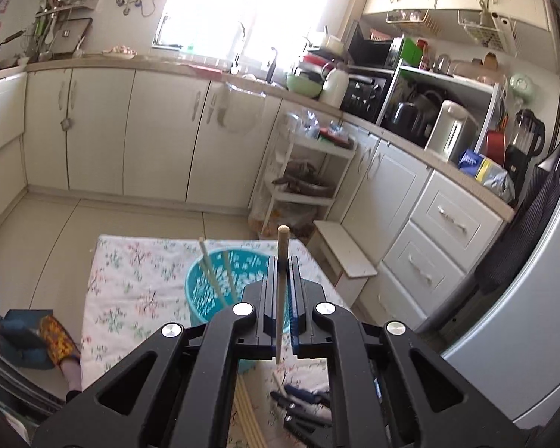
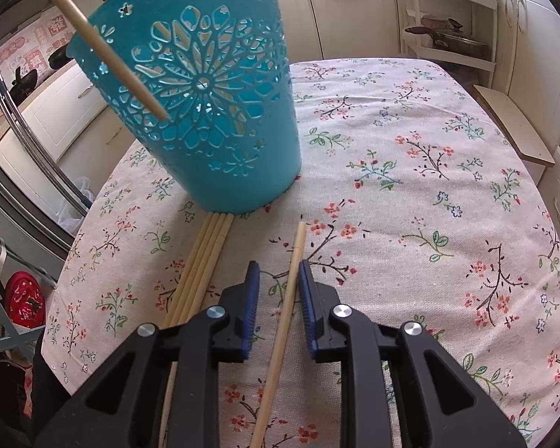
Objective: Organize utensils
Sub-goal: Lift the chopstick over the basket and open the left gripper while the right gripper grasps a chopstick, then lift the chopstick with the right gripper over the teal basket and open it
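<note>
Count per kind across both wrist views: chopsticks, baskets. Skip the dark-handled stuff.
Chopsticks: 8 (2 in the basket, 1 in the left gripper, 1 between the open jaws of the right gripper, 4 bundled on the cloth)
Basket: 1
Total: 9

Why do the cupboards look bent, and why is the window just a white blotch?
Left wrist view: the fisheye lens bows the cream kitchen cupboards and darkens the corners; daylight overexposes the window, washing out detail. Right wrist view: the same lens swells the perforated turquoise plastic basket and curves the floral tablecloth; light is soft, shadows faint, focus sharp.
</note>
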Motion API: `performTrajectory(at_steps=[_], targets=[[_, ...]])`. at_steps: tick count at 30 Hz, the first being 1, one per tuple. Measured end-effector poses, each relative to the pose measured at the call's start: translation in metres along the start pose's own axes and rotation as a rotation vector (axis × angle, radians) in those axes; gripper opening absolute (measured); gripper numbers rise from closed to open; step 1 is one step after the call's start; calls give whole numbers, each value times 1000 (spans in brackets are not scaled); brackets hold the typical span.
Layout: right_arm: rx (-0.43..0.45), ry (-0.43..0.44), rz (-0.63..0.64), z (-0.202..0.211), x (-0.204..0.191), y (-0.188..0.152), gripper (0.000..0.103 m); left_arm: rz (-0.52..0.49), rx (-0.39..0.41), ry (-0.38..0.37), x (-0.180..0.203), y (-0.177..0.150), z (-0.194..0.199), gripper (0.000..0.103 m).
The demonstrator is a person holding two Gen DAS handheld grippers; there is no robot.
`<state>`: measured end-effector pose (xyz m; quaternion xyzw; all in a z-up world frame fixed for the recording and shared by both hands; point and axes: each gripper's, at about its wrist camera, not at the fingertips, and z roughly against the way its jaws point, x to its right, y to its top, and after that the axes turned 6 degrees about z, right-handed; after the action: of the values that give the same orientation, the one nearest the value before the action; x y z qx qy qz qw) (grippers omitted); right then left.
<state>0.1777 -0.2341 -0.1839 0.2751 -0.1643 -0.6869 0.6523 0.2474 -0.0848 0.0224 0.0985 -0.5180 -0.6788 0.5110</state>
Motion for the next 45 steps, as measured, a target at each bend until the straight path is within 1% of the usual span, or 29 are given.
performTrajectory(at_steps=[4, 9, 12, 14, 18, 21, 23, 27, 28, 31, 32, 33, 34, 35, 36, 37, 38, 39, 40, 41, 43, 45], targets=[[-2, 8, -8, 0, -1, 0, 24, 0, 46, -4, 4, 24, 7, 5], [-4, 12, -7, 0, -1, 0, 26, -9, 121, 30, 3, 48, 14, 5], [-3, 12, -7, 1, -1, 0, 27, 3, 144, 44, -2, 56, 11, 5], [-3, 13, -4, 1, -2, 0, 28, 11, 144, 51, -6, 58, 7, 5], [-1, 14, 2, 0, -5, 0, 31, 4, 117, 78, -11, 50, -11, 5], [1, 10, 11, -1, -7, 0, 32, 1, 83, 105, -18, 36, -30, 5], [2, 9, 16, -1, -7, 0, 33, 11, 51, 127, -26, 25, -46, 5], [3, 10, 19, -1, -6, 0, 33, 2, -40, 179, -36, 0, -75, 5], [2, 10, 19, -1, -6, 0, 33, 4, -57, 188, -40, -5, -79, 5], [2, 15, 18, -1, -6, 0, 33, 12, -71, 209, -48, -15, -78, 7], [1, 17, 16, 0, -6, 0, 33, 19, -68, 218, -53, -18, -74, 11], [0, 20, 12, 0, -5, -1, 33, 26, -61, 230, -57, -21, -69, 20], [0, 22, 7, 0, -4, -1, 33, 38, -47, 248, -64, -24, -63, 26], [0, 23, 1, 1, -3, -1, 33, 51, -35, 263, -69, -27, -58, 36], [-1, 23, -2, 2, -2, -1, 31, 68, -22, 282, -76, -30, -52, 44], [0, 21, -5, 2, -1, -1, 29, 93, -7, 310, -86, -37, -46, 47], [0, 17, -5, 2, 0, -1, 28, 109, -5, 327, -94, -41, -43, 49], [1, 7, -2, 2, 0, -2, 25, 134, -10, 348, -104, -50, -41, 51], [2, -7, 5, 2, 0, -2, 20, 162, -24, 368, -115, -60, -40, 52], [2, -26, 15, 2, -1, -2, 18, 180, -37, 383, -123, -69, -41, 53], [-1, -55, 37, 2, -2, -3, 10, 212, -85, 410, -140, -94, -49, 55], [-7, -71, 50, 4, -2, -3, 8, 213, -136, 430, -148, -115, -61, 56]])
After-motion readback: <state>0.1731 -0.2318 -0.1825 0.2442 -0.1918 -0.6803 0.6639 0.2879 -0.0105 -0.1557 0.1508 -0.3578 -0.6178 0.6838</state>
